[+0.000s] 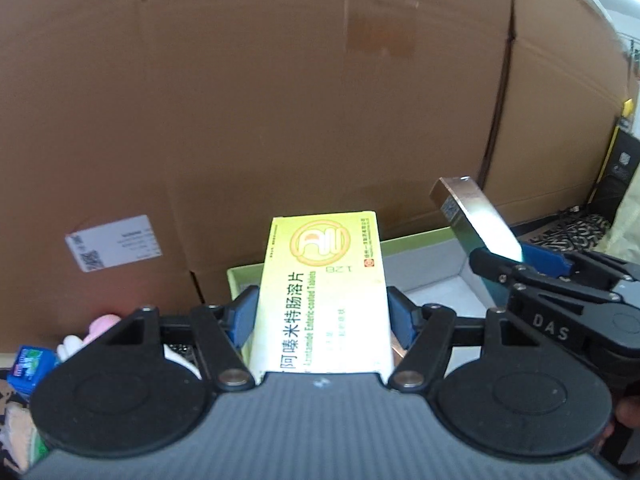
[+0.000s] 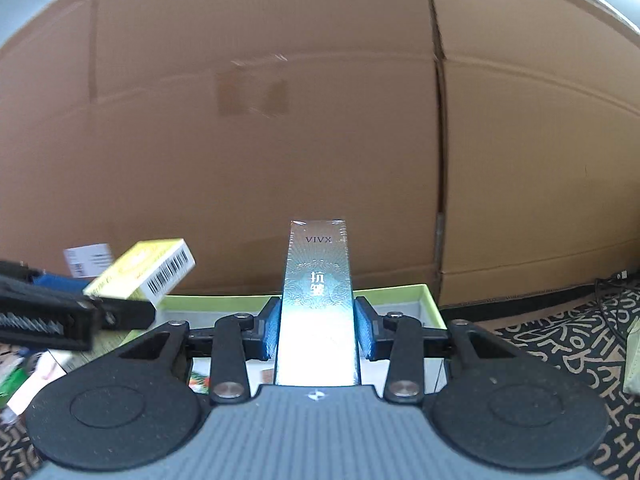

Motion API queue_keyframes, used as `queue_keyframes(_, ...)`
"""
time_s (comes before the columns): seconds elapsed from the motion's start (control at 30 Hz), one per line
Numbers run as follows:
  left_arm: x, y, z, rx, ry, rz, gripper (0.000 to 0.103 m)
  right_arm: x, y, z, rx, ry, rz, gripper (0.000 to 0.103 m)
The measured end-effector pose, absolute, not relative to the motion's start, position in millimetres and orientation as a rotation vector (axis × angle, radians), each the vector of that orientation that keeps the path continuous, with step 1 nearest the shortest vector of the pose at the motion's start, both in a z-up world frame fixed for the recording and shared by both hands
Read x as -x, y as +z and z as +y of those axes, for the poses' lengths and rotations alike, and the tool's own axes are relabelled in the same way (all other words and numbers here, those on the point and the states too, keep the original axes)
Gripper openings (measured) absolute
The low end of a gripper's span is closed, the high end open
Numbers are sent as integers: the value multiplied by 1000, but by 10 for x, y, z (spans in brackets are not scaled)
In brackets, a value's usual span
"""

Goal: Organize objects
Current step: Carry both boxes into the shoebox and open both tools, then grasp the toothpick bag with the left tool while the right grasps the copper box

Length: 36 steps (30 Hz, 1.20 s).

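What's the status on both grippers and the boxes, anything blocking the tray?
Left gripper shut on yellow tablet box. Right gripper shut on silver VIVX box. Green-rimmed tray just ahead, nothing in the way.

A yellow medicine box (image 1: 324, 300) carries the Chinese characters "阿嗪米特肠溶片", the partly legible English words "Enteric-coated Tablets" and the letters "DZT" under a round gold emblem; in the right wrist view its end face shows a barcode too small to read. A silver box (image 2: 318, 304) bears the brand "VIVX" above the characters "抗皱". The letters "DAS" stand in white on the black body of the right gripper (image 1: 516, 254), and a white label (image 1: 114, 248) on the cardboard box (image 1: 280, 100) is too blurred to read.
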<state>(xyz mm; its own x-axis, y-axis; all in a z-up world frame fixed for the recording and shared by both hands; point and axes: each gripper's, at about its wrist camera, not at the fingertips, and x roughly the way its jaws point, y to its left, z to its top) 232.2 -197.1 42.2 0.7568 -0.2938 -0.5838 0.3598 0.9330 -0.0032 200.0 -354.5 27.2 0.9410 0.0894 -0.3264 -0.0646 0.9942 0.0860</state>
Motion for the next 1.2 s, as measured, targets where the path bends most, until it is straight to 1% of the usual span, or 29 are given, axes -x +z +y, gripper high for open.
queue_keyframes(0.2,-2532,196,-2151,-116,-339,642,66,-2274,125,-3669,-60,54,372,43)
queue_keyframes(0.4,-2513,-48,-2220,-139,-342,655,67,-2311,-116,-3638,-8,78,442,43)
queue_keyframes(0.47,-2487,-91,-2222,-139,-331,644,82,-2319,-178,-3647,-11,74,465,43)
queue_keyframes(0.5,-2463,-99,-2212,-137,-325,631,93,-2318,-198,-3658,-16,76,468,44)
queue_keyframes(0.53,-2431,-98,-2196,-135,-312,609,101,-2313,-210,-3666,-15,78,469,52)
queue_keyframes(0.57,-2392,-88,-2172,-133,-311,583,103,-2308,-212,-3676,-10,69,469,60)
queue_keyframes(0.63,-2323,-52,-2123,-122,-306,554,103,-2253,-148,-3681,6,45,448,67)
queue_keyframes(0.7,-2333,28,-2073,-105,-310,548,103,-2167,-71,-3711,2,30,407,70)
queue_keyframes(0.77,-2241,86,-2000,-89,-306,530,103,-2046,31,-3741,-19,26,355,77)
queue_keyframes(0.9,-2004,186,-1830,-83,-303,471,103,-1795,198,-3754,-40,24,279,81)
queue_keyframes(0.97,-1891,229,-1741,-70,-301,462,103,-1634,241,-3733,-58,33,245,85)
queue_keyframes(1.0,-1816,234,-1717,-67,-296,464,103,-1577,261,-3687,-68,40,234,86)
queue_keyframes(1.07,-1640,301,-1458,-56,-294,459,103,-1440,263,-3634,-89,67,210,90)
queue_keyframes(1.2,-1389,210,-1136,-21,-285,470,103,-1150,184,-3471,-123,97,195,92)
